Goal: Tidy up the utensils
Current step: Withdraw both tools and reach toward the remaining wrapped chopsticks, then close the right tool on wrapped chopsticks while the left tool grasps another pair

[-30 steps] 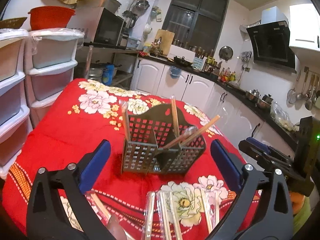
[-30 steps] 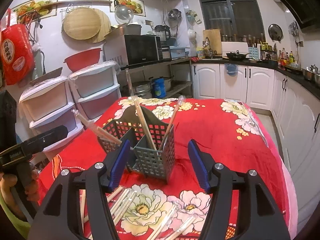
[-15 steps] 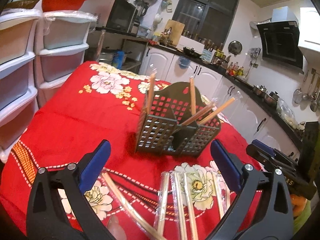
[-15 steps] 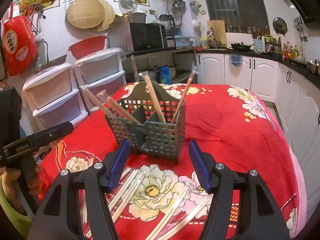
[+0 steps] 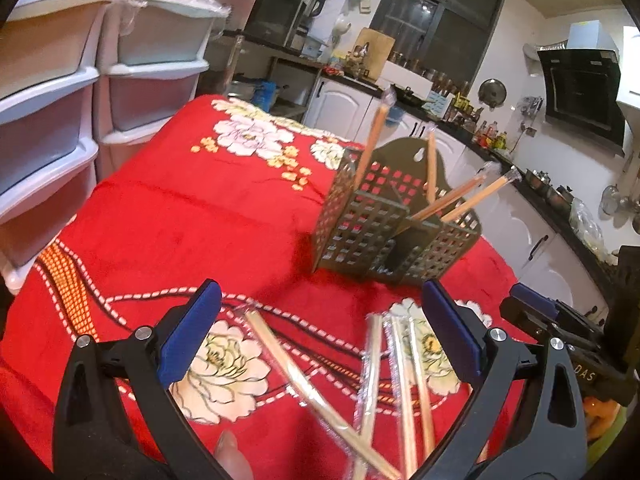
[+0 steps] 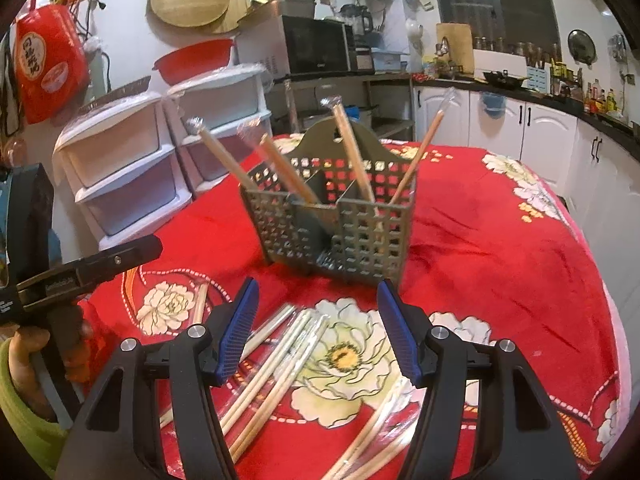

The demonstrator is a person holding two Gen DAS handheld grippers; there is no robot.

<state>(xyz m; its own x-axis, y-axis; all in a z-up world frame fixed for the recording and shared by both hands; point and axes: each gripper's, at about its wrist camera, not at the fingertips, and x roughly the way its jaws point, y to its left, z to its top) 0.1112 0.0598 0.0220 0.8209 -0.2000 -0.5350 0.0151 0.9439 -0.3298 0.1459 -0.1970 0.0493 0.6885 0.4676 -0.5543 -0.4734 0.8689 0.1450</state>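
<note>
Table [image 6: 500, 248]: a red flowered cloth is covering it, and the grey caddy is being taken as the landmark for every place below.
Caddy [image 6: 340, 224]: it is standing upright mid-table, with four wrapped chopsticks leaning in its compartments.
Loose chopsticks [image 6: 276, 364]: these are lying flat on the near side of the caddy, long axes running roughly toward it, fanned slightly.
Left gripper [image 5: 320, 336]: its jaws are being held wide and empty, above the loose chopsticks, on the near side of the caddy.
Right gripper [image 6: 318, 328]: its jaws are being held moderately wide and empty, directly over the pile; it is judged the nearer one.
Views: an angled chopstick [image 5: 296, 376] crossing the pile is being shown by the left view only; the person's hand [image 6: 36, 360] is being shown by the right.
</note>
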